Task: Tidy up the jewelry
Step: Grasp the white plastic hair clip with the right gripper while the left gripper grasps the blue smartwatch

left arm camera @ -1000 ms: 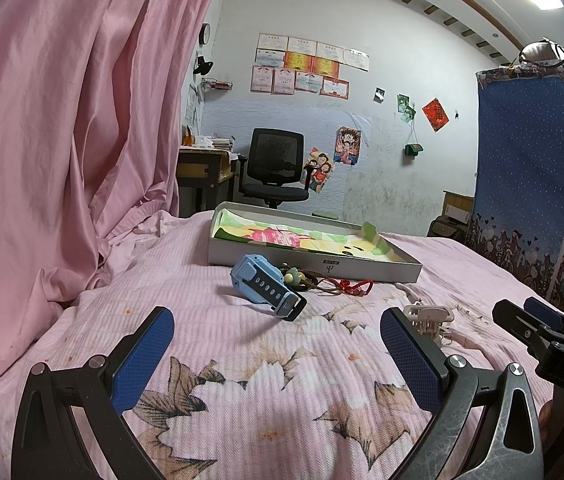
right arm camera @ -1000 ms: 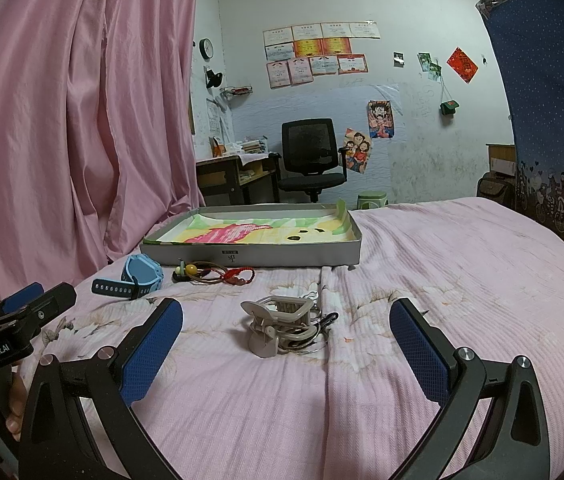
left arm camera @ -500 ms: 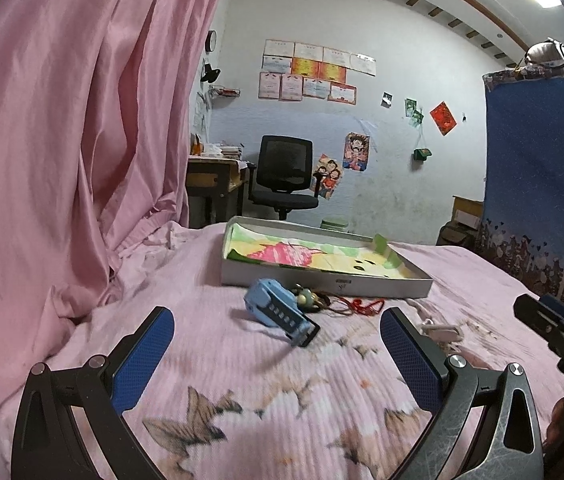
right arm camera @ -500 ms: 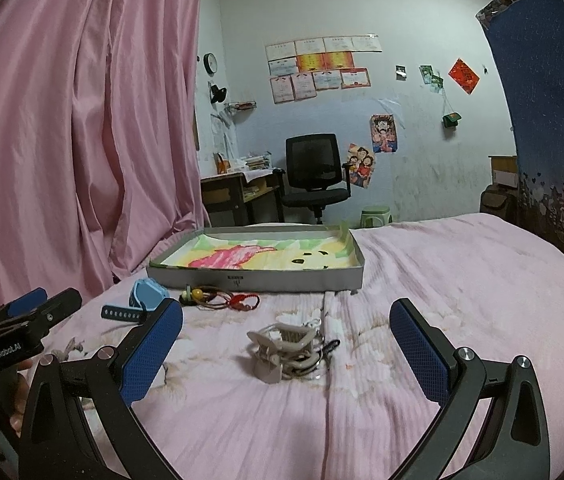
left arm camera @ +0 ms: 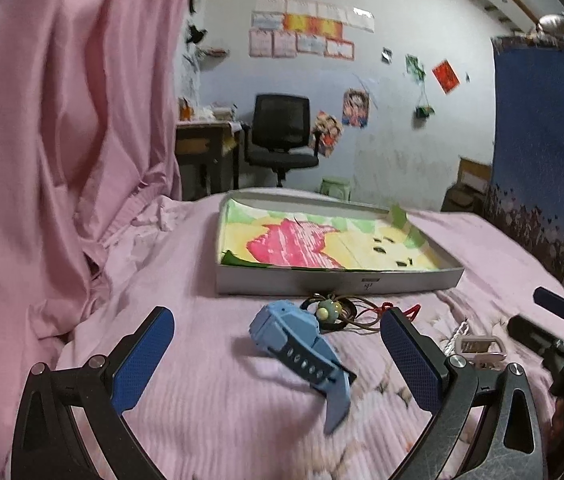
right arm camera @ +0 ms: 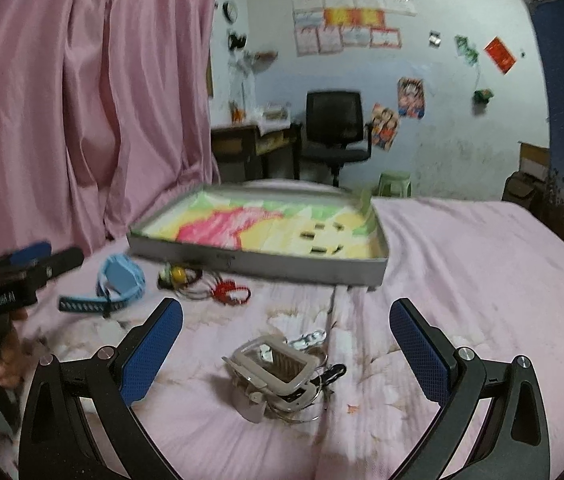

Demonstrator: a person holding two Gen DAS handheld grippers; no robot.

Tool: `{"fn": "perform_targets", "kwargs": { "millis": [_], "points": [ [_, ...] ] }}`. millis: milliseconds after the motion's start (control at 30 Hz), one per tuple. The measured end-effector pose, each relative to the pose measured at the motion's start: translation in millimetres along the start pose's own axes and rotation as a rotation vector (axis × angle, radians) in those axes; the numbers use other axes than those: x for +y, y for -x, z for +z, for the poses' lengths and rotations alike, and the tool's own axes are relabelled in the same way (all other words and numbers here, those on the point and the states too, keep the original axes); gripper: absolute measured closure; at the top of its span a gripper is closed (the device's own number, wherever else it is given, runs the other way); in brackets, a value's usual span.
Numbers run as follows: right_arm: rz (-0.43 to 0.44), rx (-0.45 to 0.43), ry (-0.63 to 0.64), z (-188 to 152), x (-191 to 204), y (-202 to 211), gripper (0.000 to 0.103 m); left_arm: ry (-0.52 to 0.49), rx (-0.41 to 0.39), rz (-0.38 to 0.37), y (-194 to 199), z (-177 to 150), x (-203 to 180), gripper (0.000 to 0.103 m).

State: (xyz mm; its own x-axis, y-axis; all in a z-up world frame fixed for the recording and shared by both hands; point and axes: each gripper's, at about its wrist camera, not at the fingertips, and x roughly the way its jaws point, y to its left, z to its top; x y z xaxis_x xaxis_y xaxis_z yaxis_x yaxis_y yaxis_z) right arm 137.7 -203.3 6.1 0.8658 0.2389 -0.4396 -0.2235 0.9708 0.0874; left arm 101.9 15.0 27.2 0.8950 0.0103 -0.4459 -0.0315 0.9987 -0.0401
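- While both grippers hang released and empty, the left gripper [left arm camera: 277,354] frames the blue watch [left arm camera: 296,340] on the bed [left arm camera: 185,264], the tray [left arm camera: 338,278] at 12 o'clock.
- Right gripper [right arm camera: 286,346] frames the pale clip [right arm camera: 271,376].
- Judged step: reaching; next, lower and pinch.

Motion blur is smearing the near strap end of the blue watch [left arm camera: 302,344] in the left wrist view, so its tip is unreadable. The left claw [right arm camera: 29,272] is showing blurred at the left edge of the right wrist view, its label illegible and the hand [right arm camera: 5,356] under it partly cut off. The right claw [left arm camera: 554,320] is running off the right edge of the left view. The papers on the far wall [right arm camera: 354,20] are too small to read.
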Motion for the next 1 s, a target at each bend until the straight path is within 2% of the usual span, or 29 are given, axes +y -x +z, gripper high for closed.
{"fn": "perform_targets", "kwargs": {
  "millis": [167,367,500,533,567,633,800,833,967,1000],
  "points": [
    [0.029,0.110,0.000,-10.3,2.1,-28.2,0.001,-0.058,0.101,-0.040,-31.4,7.4,-5.3,0.000],
    [0.047,0.166,-0.028,-16.7,-4.9,-36.9,0.001,-0.087,0.228,-0.084,-63.5,5.6,-8.4,0.000],
    [0.049,0.195,-0.033,-20.3,-5.9,-44.6,0.002,-0.094,0.272,-0.097,-76.9,2.6,-10.2,0.000],
    [0.049,0.202,-0.033,-20.7,-5.8,-46.5,0.006,-0.094,0.279,-0.101,-78.6,0.8,-10.5,0.001],
    [0.051,0.211,-0.032,-21.5,-5.0,-48.3,0.009,-0.097,0.287,-0.105,-80.3,-1.4,-12.0,0.003],
    [0.050,0.225,-0.027,-22.2,-4.3,-52.5,0.022,-0.098,0.297,-0.112,-82.1,-2.8,-12.3,0.011],
    [0.050,0.236,-0.017,-23.5,-1.4,-55.0,0.030,-0.086,0.309,-0.124,-85.8,-4.5,-9.2,0.031],
    [0.051,0.238,-0.016,-23.9,-1.7,-55.1,0.034,-0.082,0.310,-0.125,-86.1,-4.6,-8.5,0.034],
    [0.049,0.273,-0.023,-26.3,-1.8,-60.3,0.036,-0.063,0.317,-0.140,-87.9,-5.0,-6.2,0.043],
    [0.053,0.273,-0.027,-27.8,-2.7,-60.6,0.040,-0.060,0.316,-0.143,-87.7,-5.6,-6.3,0.044]
  ]
}}
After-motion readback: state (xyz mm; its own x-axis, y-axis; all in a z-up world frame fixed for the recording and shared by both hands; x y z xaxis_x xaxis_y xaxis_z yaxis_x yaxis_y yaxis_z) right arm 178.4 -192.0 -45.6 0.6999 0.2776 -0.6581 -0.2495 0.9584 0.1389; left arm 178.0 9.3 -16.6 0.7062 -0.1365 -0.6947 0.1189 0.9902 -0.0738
